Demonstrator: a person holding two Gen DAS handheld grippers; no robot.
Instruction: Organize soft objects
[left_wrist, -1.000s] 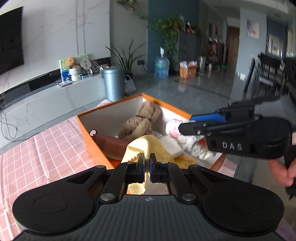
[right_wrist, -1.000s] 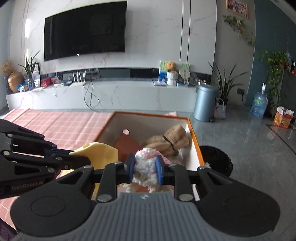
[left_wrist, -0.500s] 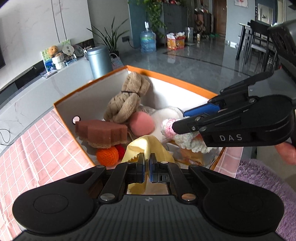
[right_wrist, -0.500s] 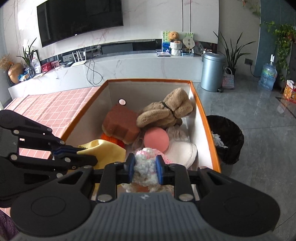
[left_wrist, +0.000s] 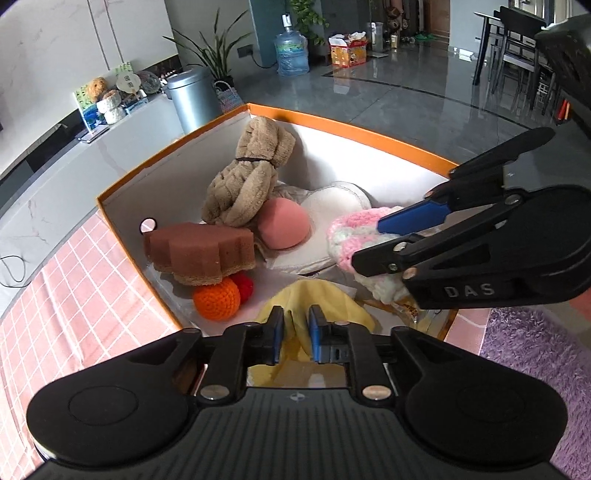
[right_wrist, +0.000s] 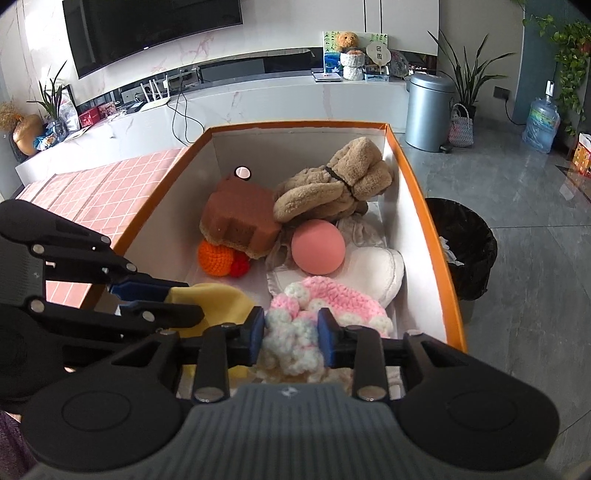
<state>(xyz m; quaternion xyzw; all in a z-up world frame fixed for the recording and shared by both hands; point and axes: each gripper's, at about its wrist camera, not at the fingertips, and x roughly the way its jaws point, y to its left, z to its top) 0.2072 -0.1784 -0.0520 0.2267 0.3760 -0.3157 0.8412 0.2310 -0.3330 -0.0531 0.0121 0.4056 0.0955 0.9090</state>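
My left gripper (left_wrist: 295, 334) has its jaws parted slightly around a yellow cloth (left_wrist: 317, 295), which rests in the near end of an orange-rimmed white box (left_wrist: 354, 133). My right gripper (right_wrist: 291, 334) is shut on a pink and white crocheted piece (right_wrist: 325, 295), low over the near right part of the box (right_wrist: 417, 192). It also shows in the left wrist view (left_wrist: 354, 229). Both grippers are side by side inside the box opening.
In the box lie a tan plush toy (right_wrist: 332, 184), a brown sponge (right_wrist: 236, 218), a pink ball (right_wrist: 317, 247), an orange crocheted ball (right_wrist: 216, 258) and a white pad (right_wrist: 376, 269). A pink checked tablecloth (right_wrist: 99, 192) lies left. A black bin (right_wrist: 465, 236) stands right.
Both grippers have dropped lower into the box with their items. The left jaws have opened a little around the yellow cloth. The right gripper stays shut on the crocheted piece.
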